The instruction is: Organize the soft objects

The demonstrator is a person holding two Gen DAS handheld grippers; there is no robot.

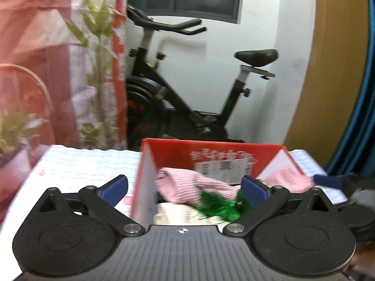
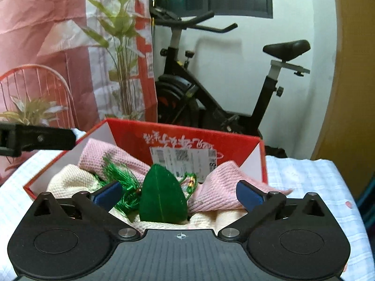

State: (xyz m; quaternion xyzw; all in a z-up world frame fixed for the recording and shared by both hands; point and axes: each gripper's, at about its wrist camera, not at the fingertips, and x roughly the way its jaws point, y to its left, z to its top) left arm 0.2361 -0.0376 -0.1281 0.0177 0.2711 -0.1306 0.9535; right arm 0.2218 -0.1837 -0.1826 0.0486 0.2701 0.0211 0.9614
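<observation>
A red cardboard box [image 2: 168, 138] stands open on a white cloth-covered surface [image 2: 304, 178]; it also shows in the left wrist view [image 1: 211, 149]. Inside lie a pink knitted cloth [image 2: 218, 196], a cream cloth [image 2: 70, 182] and a green leaf-shaped ornament [image 2: 161, 199] with a green tassel [image 2: 121, 182]. The pink cloth [image 1: 187, 187] and tassel [image 1: 218, 206] also show in the left wrist view. My right gripper [image 2: 179, 194] is open, just in front of the ornament. My left gripper [image 1: 185, 189] is open, straddling the box's left wall.
An exercise bike [image 2: 211, 89] stands behind the box against a white wall. A pink curtain [image 2: 42, 35], artificial plants [image 2: 121, 46] and a red wire chair [image 2: 37, 86] are at the left. A wooden panel [image 2: 351, 93] is at the right.
</observation>
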